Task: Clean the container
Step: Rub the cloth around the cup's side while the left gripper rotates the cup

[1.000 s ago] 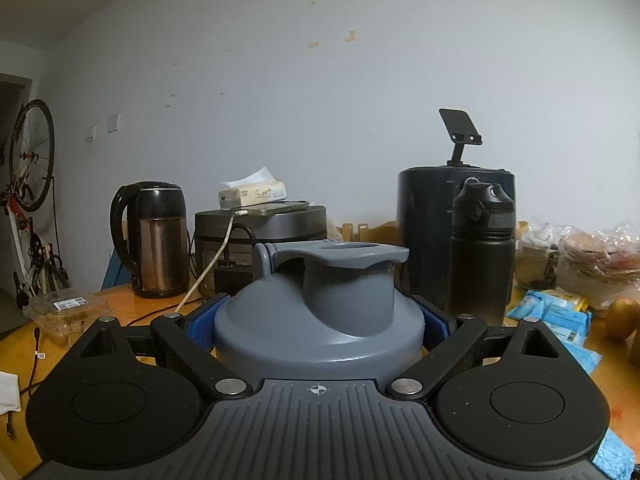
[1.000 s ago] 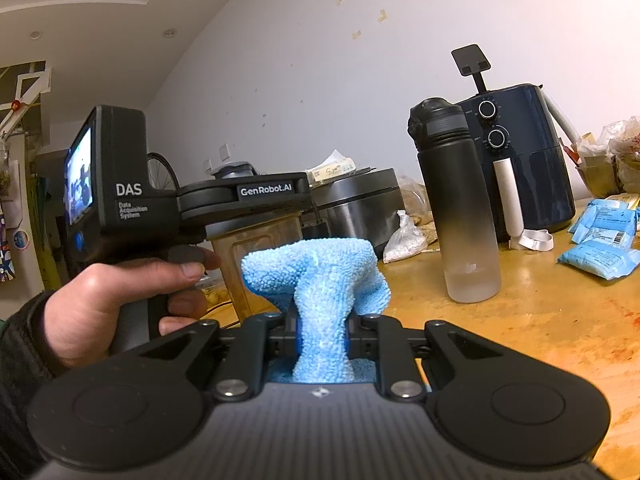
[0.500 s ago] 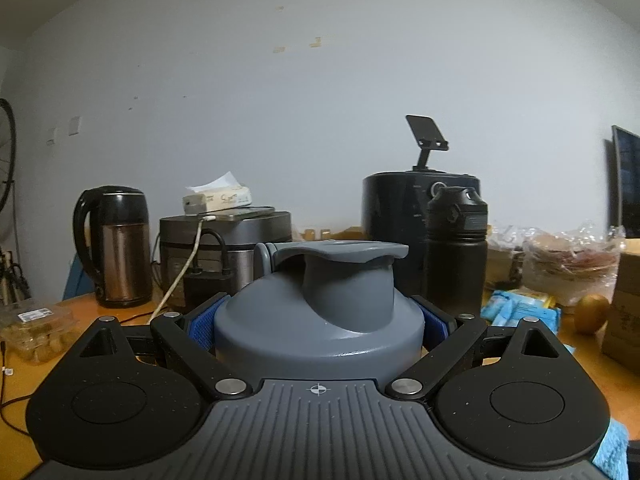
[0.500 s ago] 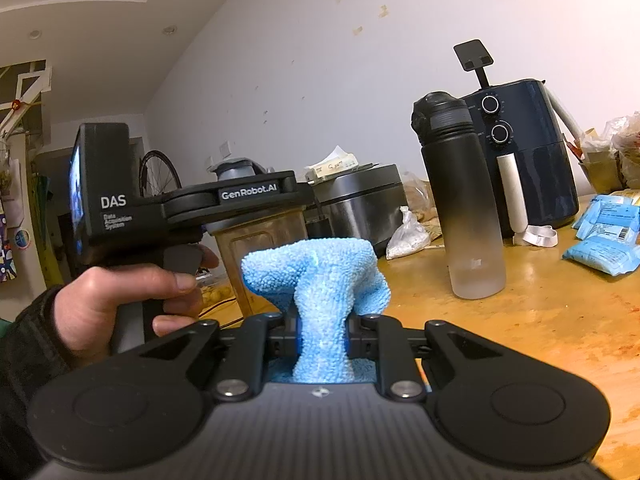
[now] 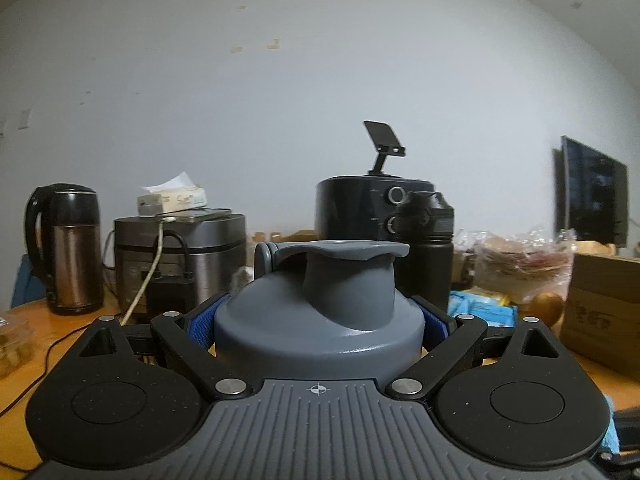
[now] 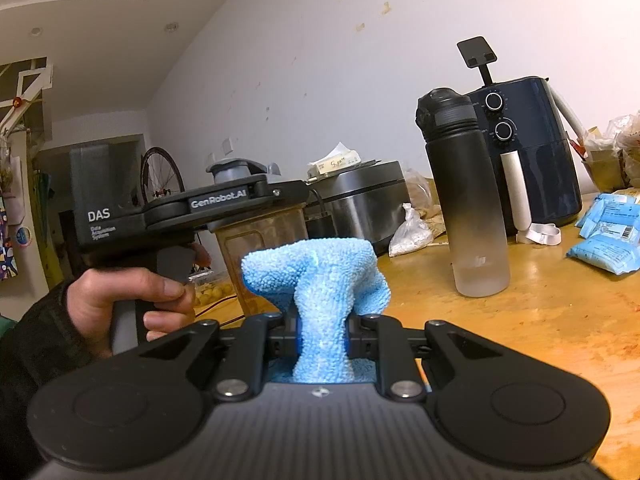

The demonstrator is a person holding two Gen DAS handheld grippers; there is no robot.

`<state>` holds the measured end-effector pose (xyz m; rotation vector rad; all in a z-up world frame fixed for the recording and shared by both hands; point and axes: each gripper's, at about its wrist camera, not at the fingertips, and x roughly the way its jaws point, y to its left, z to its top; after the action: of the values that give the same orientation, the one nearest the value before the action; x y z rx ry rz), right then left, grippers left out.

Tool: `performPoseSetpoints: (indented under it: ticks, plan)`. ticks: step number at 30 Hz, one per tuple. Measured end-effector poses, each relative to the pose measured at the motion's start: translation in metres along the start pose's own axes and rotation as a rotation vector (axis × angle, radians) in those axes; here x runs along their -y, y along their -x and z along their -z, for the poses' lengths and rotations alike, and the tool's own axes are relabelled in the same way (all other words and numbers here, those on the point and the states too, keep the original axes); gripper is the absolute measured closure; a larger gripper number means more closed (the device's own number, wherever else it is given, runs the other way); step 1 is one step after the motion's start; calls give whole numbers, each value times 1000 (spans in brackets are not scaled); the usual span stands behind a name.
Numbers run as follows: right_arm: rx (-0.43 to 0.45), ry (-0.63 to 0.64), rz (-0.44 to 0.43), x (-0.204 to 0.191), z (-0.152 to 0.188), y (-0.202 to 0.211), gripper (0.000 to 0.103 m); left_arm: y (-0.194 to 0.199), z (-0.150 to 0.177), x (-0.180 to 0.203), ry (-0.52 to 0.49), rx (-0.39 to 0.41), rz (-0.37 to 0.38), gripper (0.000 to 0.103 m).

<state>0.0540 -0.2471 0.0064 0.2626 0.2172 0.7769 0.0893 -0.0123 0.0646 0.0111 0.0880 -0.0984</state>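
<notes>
A grey lid point(image 5: 320, 304) is seen on the amber-tinted shaker container point(image 6: 260, 236). The microfibre cloth point(image 6: 320, 280) is light blue. The water bottle point(image 6: 464, 196) is shaded from black to frosted clear. The bench point(image 6: 540, 320) is orange-brown wood.

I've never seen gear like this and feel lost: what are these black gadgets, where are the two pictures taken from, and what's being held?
No robot here: a person holds a hand-held gripper in each hand, each with a camera looking along its fingers. The left camera shows the left hand-held gripper clamped around a grey-lidded container. The right camera shows the right hand-held gripper pinching a blue cloth, and the person's hand holding the other device. On the wooden table stand a dark bottle and an air fryer.
</notes>
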Motion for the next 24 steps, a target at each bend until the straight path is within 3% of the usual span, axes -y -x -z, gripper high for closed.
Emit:
performPoseSetpoints:
  ticks: [15,24]
  plan:
    - [-14,4,-23,-6,0,-10,89,-6,4,-37,-3,8,268,8]
    - [-22,10,-34,-9,2,-15,89,-8,5,-42,5,1,298,8]
